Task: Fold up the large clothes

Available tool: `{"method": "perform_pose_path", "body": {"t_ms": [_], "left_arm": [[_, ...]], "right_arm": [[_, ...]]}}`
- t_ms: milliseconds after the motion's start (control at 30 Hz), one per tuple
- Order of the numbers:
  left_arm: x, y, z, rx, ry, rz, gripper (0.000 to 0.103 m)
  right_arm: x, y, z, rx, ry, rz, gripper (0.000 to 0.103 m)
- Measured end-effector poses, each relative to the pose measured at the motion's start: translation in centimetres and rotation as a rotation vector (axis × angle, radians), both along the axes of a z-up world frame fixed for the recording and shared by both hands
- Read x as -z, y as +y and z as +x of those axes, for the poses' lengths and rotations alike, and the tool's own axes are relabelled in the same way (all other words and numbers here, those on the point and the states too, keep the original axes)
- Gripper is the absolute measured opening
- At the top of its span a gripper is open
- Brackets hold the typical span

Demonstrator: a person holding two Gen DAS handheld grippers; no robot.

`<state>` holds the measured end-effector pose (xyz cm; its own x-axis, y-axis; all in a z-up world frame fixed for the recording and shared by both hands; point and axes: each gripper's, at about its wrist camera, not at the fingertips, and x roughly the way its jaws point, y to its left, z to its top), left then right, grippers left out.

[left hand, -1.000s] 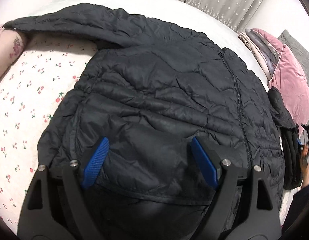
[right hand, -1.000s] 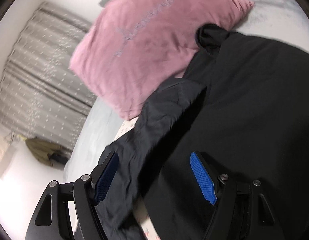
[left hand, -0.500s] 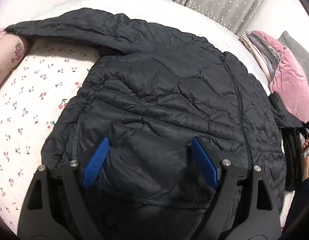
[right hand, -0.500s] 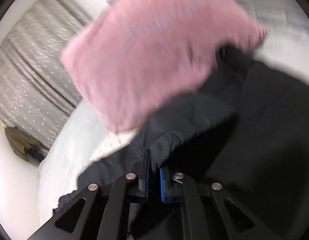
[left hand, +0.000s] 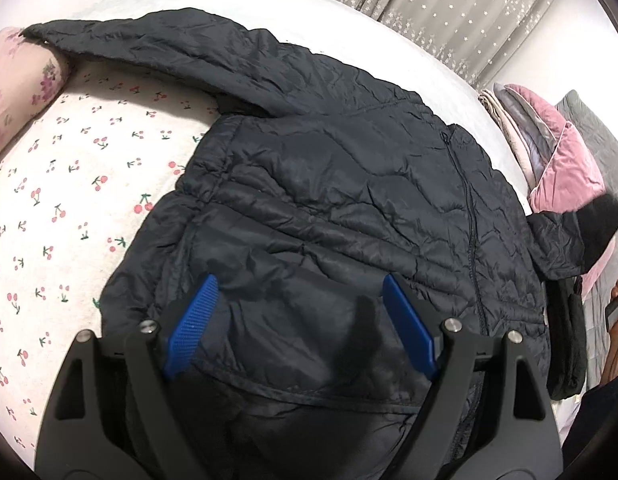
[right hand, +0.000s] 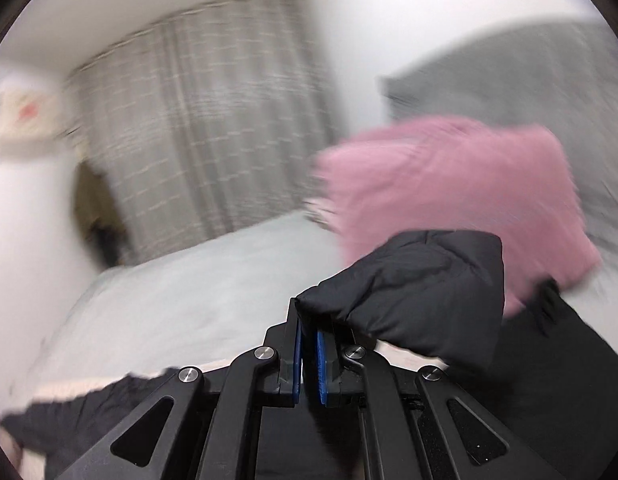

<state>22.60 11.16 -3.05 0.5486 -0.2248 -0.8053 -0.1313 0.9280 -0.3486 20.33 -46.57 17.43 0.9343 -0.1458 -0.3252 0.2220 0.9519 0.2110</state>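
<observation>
A black quilted jacket (left hand: 349, 208) lies front up on the bed, zipper running down its right half, one sleeve (left hand: 149, 44) stretched to the far left. My left gripper (left hand: 299, 328) is open and hovers over the jacket's hem. My right gripper (right hand: 307, 356) is shut on the cuff of the jacket's other sleeve (right hand: 421, 292) and holds it lifted off the bed. That lifted sleeve also shows in the left wrist view (left hand: 569, 236) at the right edge.
The bed has a cherry-print sheet (left hand: 69, 184) and a pale blanket (right hand: 189, 280). A pink pillow (right hand: 449, 184) and a grey pillow (right hand: 529, 80) lie at the jacket's right. A floral bolster (left hand: 17, 84) lies far left. Grey curtains (right hand: 209, 120) hang behind.
My right gripper closed on the sleeve cuff and lifted it, swinging fast upward. The left gripper stayed open and drew back slightly over the hem.
</observation>
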Motion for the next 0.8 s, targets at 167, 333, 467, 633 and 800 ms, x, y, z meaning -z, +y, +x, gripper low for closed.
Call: {"method": "perform_pose_path", "body": {"t_ms": [167, 333, 467, 633, 800], "left_arm": [[-0.2, 1.1, 0.0, -0.019, 0.001, -0.024, 0.085], [-0.3, 2.2, -0.2, -0.033, 0.001, -0.047, 0.085], [-0.4, 3.0, -0.1, -0.047, 0.006, -0.051, 0.085], [-0.5, 3.9, -0.3, -0.059, 0.002, -0.082, 0.085], [-0.5, 3.7, -0.3, -0.052, 0.007, -0.079, 0.085]], "right_arm": [[0.2, 14.3, 2.6, -0.251, 0.016, -0.147, 0.006], [6.8, 27.4, 4.9, -0.463, 0.208, -0.325, 0.007], [14.8, 33.4, 6.6, -0.560, 0.441, -0.441, 0.012], [20.1, 35.3, 5.7, -0.624, 0.578, -0.538, 0.038], [17.3, 33.3, 4.8, -0.692, 0.520, -0.345, 0.062]]}}
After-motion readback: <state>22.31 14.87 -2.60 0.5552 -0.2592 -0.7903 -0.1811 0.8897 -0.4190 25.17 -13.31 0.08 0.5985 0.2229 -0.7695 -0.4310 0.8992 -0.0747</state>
